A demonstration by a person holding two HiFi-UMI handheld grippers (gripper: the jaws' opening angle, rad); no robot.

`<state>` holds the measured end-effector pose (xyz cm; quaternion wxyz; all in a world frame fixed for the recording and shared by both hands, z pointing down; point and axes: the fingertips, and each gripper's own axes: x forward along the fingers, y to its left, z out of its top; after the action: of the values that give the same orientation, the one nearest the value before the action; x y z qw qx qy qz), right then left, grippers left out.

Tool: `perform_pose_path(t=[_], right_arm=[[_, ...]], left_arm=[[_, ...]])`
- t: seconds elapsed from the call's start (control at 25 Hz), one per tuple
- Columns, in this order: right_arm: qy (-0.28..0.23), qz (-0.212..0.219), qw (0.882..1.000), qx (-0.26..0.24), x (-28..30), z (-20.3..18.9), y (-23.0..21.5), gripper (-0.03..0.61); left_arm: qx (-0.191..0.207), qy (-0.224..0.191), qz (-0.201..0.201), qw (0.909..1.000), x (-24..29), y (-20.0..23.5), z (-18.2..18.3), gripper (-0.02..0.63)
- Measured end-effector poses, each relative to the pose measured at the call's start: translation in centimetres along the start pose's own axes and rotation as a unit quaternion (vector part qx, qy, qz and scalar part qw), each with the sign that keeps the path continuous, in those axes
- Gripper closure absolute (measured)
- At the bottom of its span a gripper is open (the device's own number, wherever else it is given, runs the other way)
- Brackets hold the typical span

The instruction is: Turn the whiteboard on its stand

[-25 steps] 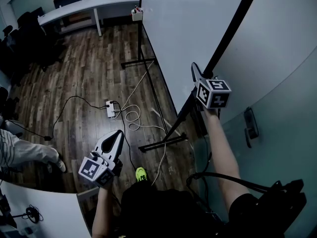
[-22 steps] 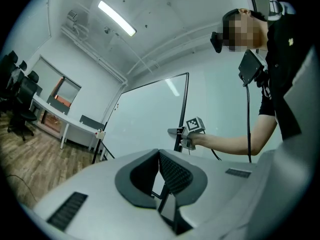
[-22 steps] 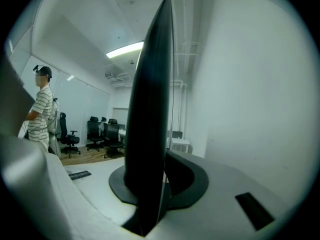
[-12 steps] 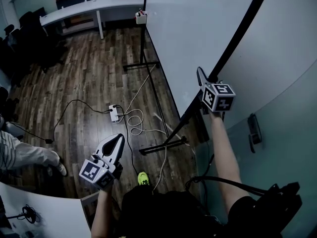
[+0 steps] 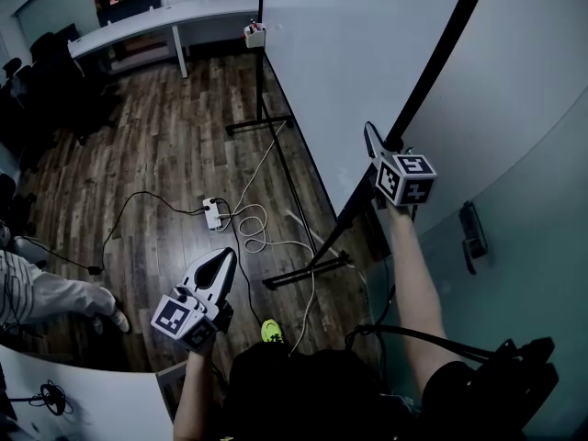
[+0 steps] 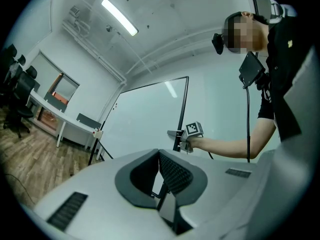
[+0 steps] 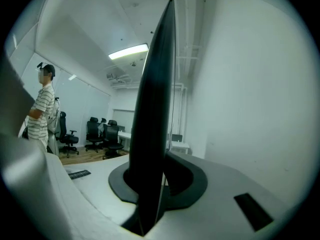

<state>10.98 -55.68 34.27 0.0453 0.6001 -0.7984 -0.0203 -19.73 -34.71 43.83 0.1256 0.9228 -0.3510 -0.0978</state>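
Wood floor (image 5: 156,145) with a white power strip (image 5: 213,213) fills the background. Left tongs (image 5: 223,257) hang low, tips seemingly together on nothing, well apart from the board. Right of the cables, the whiteboard (image 5: 349,62) stands on its black stand (image 5: 303,266). Right tongs (image 5: 371,140) clamp its dark edge.

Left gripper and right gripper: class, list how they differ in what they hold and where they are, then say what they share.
The right gripper is clamped on the whiteboard's black frame edge; the left gripper is shut on nothing. The right gripper is at the whiteboard; the left gripper hangs apart from it, over the wooden floor. Each carries a marker cube.
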Motion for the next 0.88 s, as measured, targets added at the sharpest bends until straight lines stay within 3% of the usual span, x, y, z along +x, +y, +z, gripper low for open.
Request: perform_pose_path(t=[0.44,0.88], right_arm=[[0.016,0.009,0.999,0.042,-3.0,0.8,-0.1,0.52],[0.012,0.014,0.999,0.044,-8.9,0.9,1.4,0.52]], left_arm=[[0.011,-0.008,0.003,0.9999,-0.6,-1.5,1.4,0.62],[0.013,-0.011,-0.007,0.9998,0.0,-3.9,1.3,0.62]])
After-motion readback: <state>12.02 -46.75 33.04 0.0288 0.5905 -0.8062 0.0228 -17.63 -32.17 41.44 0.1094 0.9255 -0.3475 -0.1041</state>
